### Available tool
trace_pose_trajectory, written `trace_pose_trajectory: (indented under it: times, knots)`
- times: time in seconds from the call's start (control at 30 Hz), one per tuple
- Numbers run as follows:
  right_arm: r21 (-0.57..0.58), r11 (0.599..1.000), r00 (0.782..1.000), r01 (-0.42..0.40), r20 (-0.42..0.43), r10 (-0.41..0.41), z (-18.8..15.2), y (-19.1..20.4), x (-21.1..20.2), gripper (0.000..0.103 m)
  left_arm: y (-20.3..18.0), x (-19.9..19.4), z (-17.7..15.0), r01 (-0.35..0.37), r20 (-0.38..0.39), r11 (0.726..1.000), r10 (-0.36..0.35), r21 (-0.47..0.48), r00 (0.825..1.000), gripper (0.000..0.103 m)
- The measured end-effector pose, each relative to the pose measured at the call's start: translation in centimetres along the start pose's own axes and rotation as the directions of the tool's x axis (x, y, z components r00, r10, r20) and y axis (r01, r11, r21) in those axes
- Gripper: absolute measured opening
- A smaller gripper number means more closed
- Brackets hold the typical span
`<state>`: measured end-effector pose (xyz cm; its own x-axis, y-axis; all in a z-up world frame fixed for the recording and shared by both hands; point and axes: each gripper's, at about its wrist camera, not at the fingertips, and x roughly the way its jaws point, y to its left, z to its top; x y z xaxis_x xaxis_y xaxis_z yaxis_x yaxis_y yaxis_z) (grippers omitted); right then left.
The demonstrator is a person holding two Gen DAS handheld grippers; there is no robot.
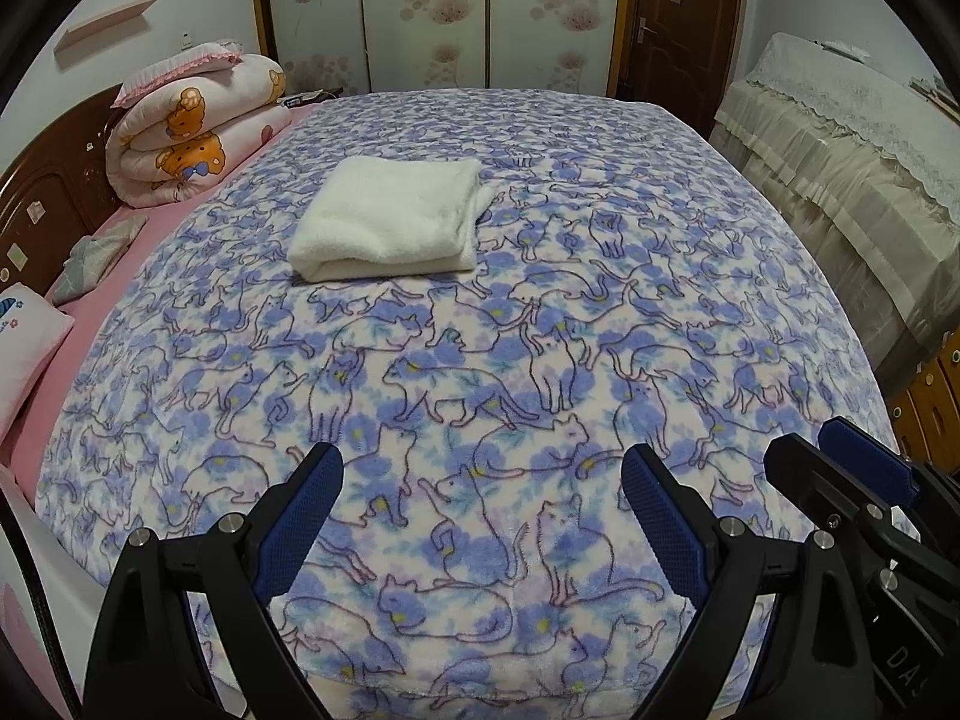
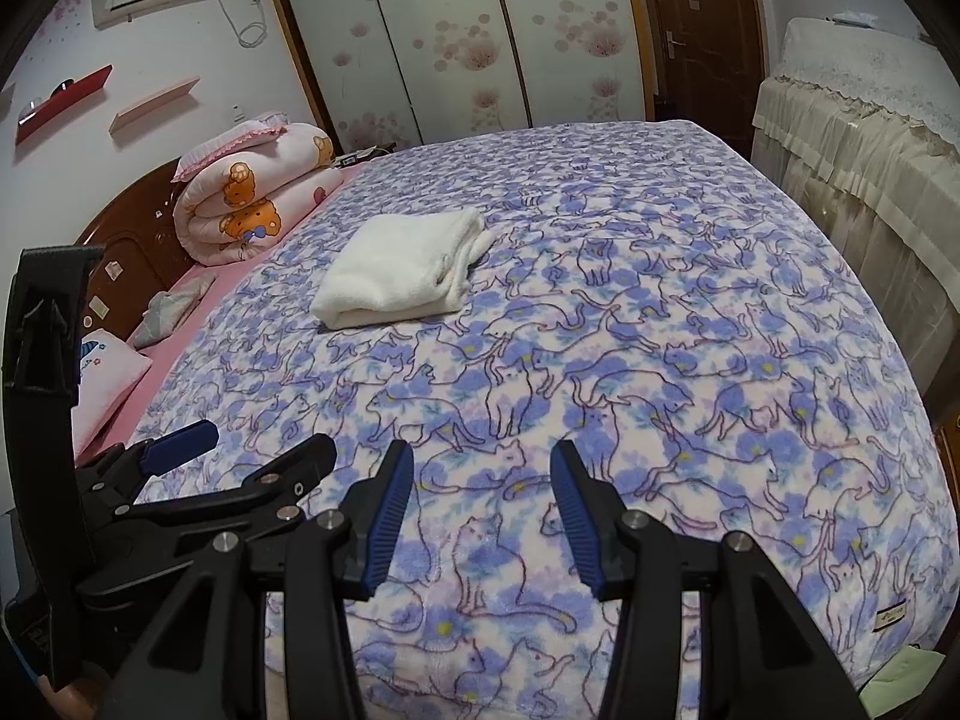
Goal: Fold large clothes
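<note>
Both grippers, left [image 1: 483,468] and right [image 2: 483,465], released, empty; folded white garment [image 1: 390,219] well ahead on blanket [image 1: 540,360]

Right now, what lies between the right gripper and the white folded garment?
Only bare cat-print blanket lies between the right gripper and the white garment; nothing else sits on that stretch. The right wrist view shows it.

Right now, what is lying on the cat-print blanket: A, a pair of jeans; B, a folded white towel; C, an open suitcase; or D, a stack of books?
B: a folded white towel lies flat on the cat-print blanket, well beyond both grippers' open fingers.
</note>
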<state>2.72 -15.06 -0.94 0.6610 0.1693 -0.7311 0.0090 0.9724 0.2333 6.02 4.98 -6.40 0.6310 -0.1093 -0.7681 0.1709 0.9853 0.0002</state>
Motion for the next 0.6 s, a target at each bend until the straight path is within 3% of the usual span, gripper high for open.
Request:
trace_pose_trajectory:
  times: [0.6]
  knots:
    - [0.000,1.000,1.000,0.001,0.000,-0.001,-0.01,0.01,0.04,0.048,0.05,0.10,-0.12,-0.001,-0.008,1.000,0.001,0.002,1.000,0.093]
